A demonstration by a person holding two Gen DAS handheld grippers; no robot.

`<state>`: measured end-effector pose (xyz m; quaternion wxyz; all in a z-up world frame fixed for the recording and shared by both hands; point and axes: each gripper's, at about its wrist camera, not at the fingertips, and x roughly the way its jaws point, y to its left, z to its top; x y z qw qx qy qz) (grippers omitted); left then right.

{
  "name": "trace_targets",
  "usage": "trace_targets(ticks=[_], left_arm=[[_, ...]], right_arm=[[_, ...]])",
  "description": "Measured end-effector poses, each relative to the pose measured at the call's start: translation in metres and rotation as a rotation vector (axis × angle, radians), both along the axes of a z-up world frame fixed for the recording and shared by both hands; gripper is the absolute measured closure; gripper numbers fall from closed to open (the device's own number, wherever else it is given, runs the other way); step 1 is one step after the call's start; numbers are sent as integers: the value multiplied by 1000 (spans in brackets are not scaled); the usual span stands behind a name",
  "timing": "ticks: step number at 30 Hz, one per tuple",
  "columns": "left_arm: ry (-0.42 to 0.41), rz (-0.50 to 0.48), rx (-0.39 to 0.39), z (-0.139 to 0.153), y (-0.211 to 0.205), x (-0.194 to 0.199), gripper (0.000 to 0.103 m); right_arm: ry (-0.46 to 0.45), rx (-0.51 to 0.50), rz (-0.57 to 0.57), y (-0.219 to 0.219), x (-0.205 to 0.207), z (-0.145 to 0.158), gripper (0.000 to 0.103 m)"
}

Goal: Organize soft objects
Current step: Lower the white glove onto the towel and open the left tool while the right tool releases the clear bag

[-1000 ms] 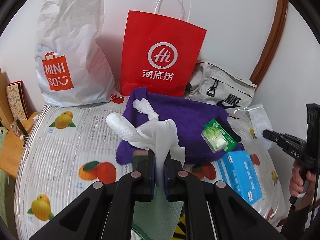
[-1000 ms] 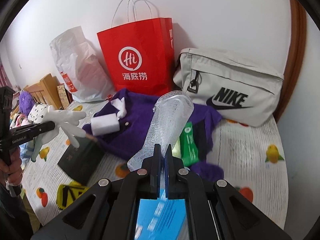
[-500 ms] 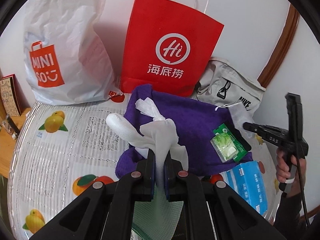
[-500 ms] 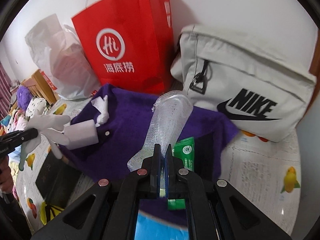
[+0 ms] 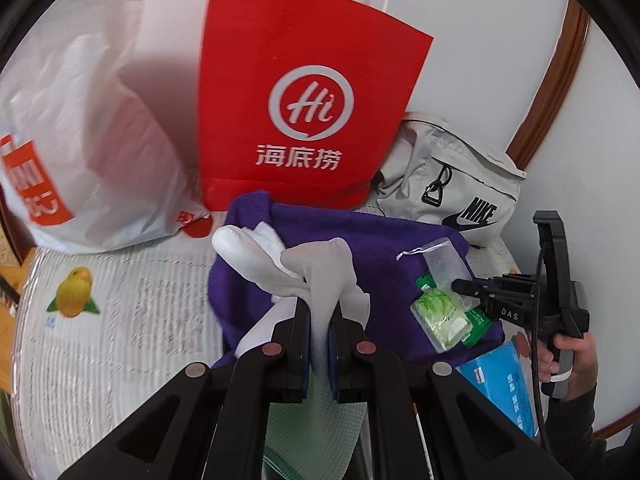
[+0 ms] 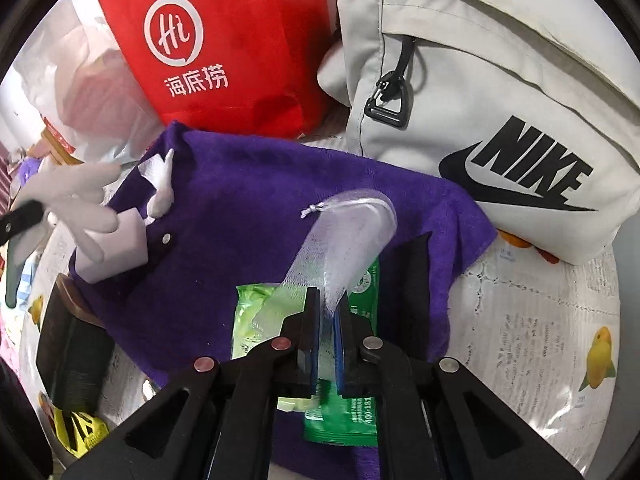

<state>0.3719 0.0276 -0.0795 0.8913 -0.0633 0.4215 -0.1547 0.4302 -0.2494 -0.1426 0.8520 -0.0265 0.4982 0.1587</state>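
Left gripper (image 5: 319,322): pinching white glove (image 5: 320,276), purple towel (image 5: 360,240) at 12 o'clock.
Right gripper (image 6: 327,322): pinching clear mesh pouch (image 6: 344,240) above wet-wipes pack (image 6: 256,316).
Advice: lower onto towel first, then release.

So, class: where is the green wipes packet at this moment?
In the right wrist view the green wipes packet lies on the purple towel, low in the middle, just under the right gripper and its clear mesh pouch.

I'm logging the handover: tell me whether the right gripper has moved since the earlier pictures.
Yes. In the left wrist view the right gripper, shut on the clear mesh pouch, has come in from the right edge to over the purple towel and green packets.
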Motion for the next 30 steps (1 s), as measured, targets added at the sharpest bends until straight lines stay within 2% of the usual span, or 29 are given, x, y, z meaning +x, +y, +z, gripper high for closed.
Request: trace_targets(ticks=[4, 5, 10, 19, 23, 30], left_arm=[[11, -19, -2, -4, -10, 12, 96], [12, -24, 1, -5, -14, 16, 96], [34, -57, -10, -12, -25, 30, 96], [71, -88, 73, -29, -50, 55, 95], [107, -77, 71, -39, -50, 67, 95], [117, -82, 76, -47, -52, 74, 95]], right_arm=[[-31, -19, 15, 0, -4, 6, 67], [-38, -25, 18, -1, -4, 8, 64], [-63, -27, 15, -6, -8, 18, 64], [-114, 7, -5, -16, -18, 39, 61], [-123, 8, -19, -16, -19, 42, 59], [-113, 3, -22, -15, -16, 37, 59]])
